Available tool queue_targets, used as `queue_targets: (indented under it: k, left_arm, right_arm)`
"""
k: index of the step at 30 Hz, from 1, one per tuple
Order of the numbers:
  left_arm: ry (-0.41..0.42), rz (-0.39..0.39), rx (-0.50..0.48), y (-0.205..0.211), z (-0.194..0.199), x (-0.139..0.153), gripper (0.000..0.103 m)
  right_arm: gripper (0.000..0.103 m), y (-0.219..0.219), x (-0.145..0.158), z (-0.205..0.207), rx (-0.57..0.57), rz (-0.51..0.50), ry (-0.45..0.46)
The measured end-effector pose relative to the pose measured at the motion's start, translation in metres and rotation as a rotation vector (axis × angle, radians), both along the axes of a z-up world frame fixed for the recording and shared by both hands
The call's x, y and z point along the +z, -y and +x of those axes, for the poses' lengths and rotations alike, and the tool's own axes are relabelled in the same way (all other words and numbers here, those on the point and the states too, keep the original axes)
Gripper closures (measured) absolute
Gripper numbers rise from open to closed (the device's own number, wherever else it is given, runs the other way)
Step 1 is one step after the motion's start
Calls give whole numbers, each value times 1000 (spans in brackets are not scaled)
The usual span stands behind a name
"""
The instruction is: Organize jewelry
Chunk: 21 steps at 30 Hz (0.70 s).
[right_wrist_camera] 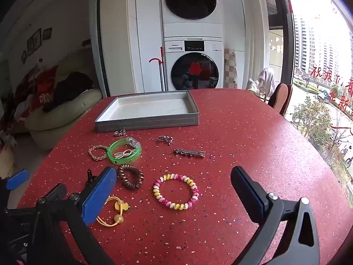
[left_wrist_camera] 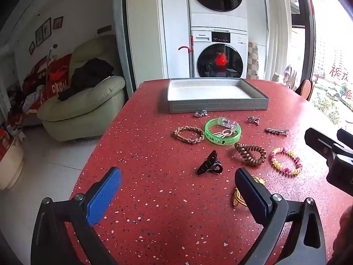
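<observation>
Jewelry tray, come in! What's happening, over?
Both tools open: left, right. Tray holds nothing. Pink-yellow coil bracelet ahead of right tool. Path unobstructed.

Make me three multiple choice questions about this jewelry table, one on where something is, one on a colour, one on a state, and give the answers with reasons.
1. Where does the cream hair clip lie?
A. Inside the green bangle
B. In the grey tray
C. Under the black claw clip

2. What colours is the spiral hair tie nearest the right gripper?
A. Blue and white
B. Pink and yellow
C. All brown

3. What state is the grey tray in?
A. Full of bracelets
B. Covered by a lid
C. Open, with nothing in it

Answers:
1. A, the clip sits on the table within the bangle's ring.
2. B, its coils alternate pink and yellow; the brown one lies farther left.
3. C, its white floor is bare and all pieces lie in front of it.
</observation>
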<state>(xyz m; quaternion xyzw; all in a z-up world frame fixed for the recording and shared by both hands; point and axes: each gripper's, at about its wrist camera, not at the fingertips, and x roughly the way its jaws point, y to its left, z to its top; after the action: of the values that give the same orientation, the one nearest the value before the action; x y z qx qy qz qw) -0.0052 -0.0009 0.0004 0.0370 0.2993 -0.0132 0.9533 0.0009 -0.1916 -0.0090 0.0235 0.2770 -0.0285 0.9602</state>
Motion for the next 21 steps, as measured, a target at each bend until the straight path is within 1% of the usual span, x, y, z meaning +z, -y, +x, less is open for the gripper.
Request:
queue_targets:
  k: [1, 2, 5, 7, 8, 12, 13, 21]
  left_arm:
    - [-12, -29, 7, -4, 0, 3, 0]
    - [-8, -31, 8, -6, -2, 4, 0]
    - [-4, -25, 10, -8, 0, 5, 0]
    - [10, -3, 9, -2, -4, 6, 0]
    - [10, -2, 6, -3, -3, 7, 0]
    - [9, -14, 7, -5, 0, 7, 0]
    - [10, -18, 7, -6, 0, 6, 0]
    - [15, -31, 7, -8, 0, 3, 0]
  right_arm:
    - [0, 0, 0, 0, -2, 2, 3]
    - [0, 0, -1, 0, -2, 7, 5]
    - [0, -1, -3, 2, -1, 18, 7]
    - [0, -1, -5, 5, 0, 25, 5]
    - [0, -6, 2, -4, 17, 11, 18]
    - [0, -6, 3, -5, 24, 20, 22]
    - [0, -8, 2, -11, 35, 17, 34]
    - [0, -9, 3, -8, 43, 14, 40]
